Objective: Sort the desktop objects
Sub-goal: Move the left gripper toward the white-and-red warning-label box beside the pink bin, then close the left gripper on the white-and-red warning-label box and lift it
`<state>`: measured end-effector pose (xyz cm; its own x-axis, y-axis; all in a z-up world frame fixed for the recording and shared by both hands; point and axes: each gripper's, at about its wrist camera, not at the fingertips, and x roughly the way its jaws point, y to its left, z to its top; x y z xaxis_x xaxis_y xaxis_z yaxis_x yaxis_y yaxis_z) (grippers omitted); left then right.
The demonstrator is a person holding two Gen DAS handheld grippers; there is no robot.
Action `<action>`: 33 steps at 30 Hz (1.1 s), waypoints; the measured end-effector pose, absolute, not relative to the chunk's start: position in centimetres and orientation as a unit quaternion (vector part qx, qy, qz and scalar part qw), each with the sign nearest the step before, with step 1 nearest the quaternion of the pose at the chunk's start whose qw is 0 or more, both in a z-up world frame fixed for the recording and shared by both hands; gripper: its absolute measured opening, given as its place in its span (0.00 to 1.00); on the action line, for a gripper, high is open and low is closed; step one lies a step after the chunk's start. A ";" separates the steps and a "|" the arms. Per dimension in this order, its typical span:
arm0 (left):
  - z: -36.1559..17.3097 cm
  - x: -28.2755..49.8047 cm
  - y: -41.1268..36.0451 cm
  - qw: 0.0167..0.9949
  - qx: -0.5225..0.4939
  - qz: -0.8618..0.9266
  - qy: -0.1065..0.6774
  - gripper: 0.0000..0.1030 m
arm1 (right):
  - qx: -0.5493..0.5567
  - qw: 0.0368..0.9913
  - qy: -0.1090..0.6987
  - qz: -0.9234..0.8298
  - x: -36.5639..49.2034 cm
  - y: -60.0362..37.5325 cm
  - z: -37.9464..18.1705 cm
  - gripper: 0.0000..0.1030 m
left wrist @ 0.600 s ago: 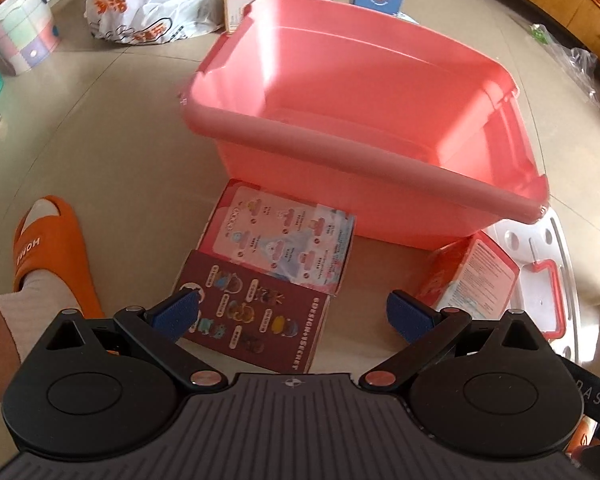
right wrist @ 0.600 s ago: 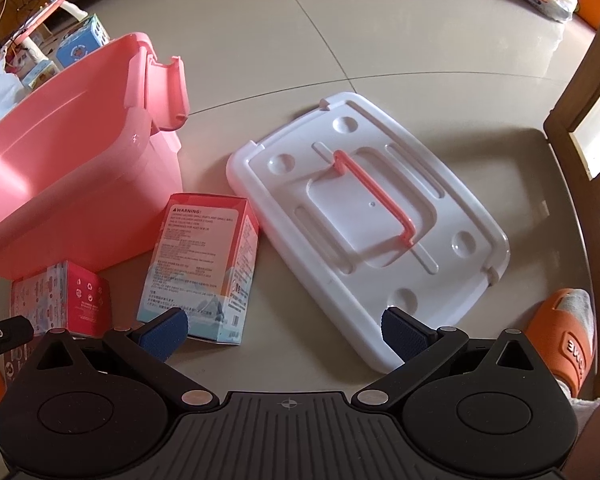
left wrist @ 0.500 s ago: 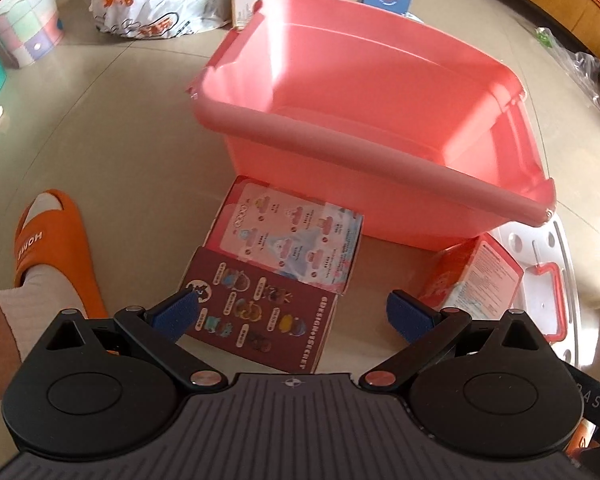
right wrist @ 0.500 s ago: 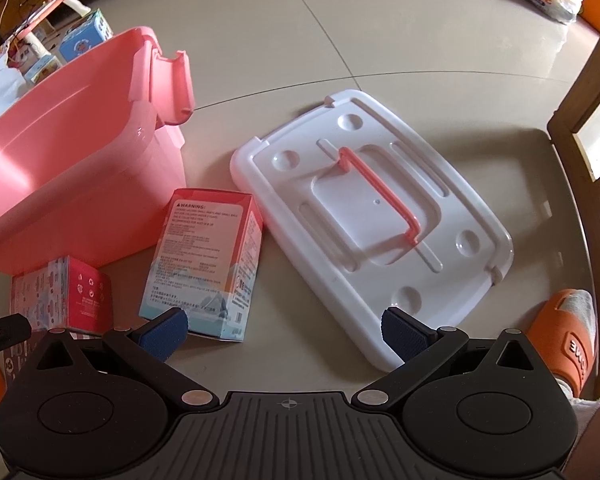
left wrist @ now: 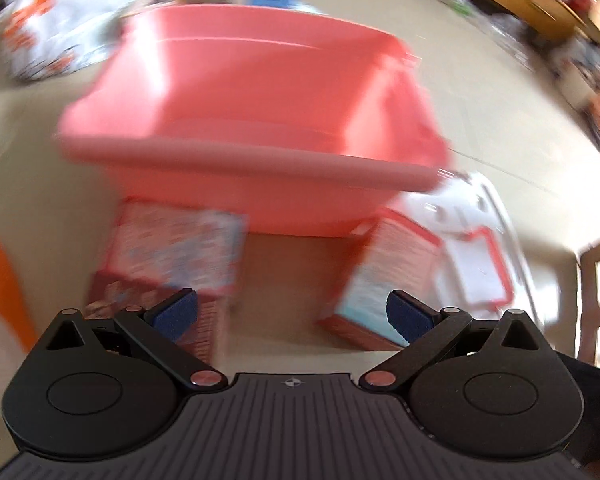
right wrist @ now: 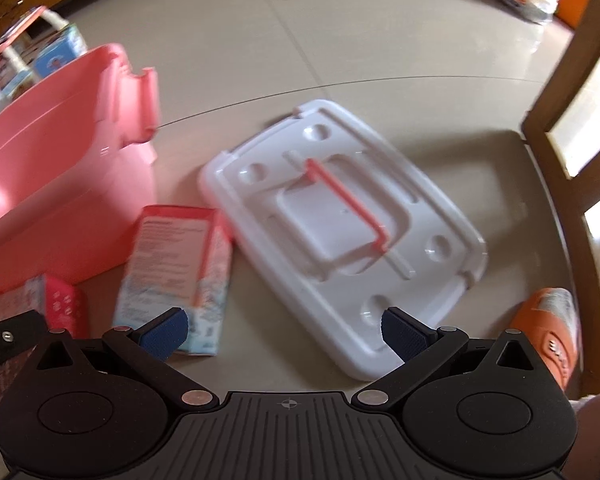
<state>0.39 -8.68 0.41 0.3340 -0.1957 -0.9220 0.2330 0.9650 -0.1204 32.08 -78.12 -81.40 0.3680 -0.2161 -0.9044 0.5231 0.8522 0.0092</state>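
My left gripper (left wrist: 291, 316) points steeply down at the floor, and its jaws stand wide apart with nothing between the blue pads (left wrist: 173, 314). My right gripper (right wrist: 284, 333) is the same: jaws wide, only bare floor between them.

In the left wrist view the picture is very blurred. The pink bin (left wrist: 256, 120) fills the upper middle, at 12 o'clock from my left jaws, and its inside looks empty as far as I can see. Just in front of its near wall, at 10 o'clock, lies a pink box (left wrist: 176, 248), and a dark red box (left wrist: 140, 300) seems to lie against its near side, but the blur makes the border between them unsure. At 2 o'clock is the red and white box (left wrist: 384, 280), lying flat on the floor.

In the right wrist view the same red and white box (right wrist: 176, 268) lies at 11 o'clock from my right jaws, its near end just beside my left pad in the picture. The white lid (right wrist: 340, 232) with a pink handle (right wrist: 346, 204) lies flat at 12 to 1 o'clock, just beside that box. The pink bin (right wrist: 56, 184) is at 10 o'clock. A small pink box (right wrist: 40, 308) sits at 9 o'clock near the bin wall. An orange slipper (right wrist: 548, 328) is at 3 o'clock.
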 end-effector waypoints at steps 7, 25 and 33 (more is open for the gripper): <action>-1.6 0.7 -12.9 0.797 0.065 -0.192 0.569 1.00 | 0.162 0.796 0.506 -0.290 30.6 -81.3 -81.6 0.99; -7.9 1.9 -16.8 0.775 0.148 -0.225 0.571 0.93 | 0.180 0.787 0.491 -0.326 31.3 -83.6 -83.2 0.99; -8.6 1.6 -16.1 0.764 0.156 -0.239 0.578 0.71 | 0.184 0.780 0.499 -0.329 31.2 -83.7 -83.6 0.99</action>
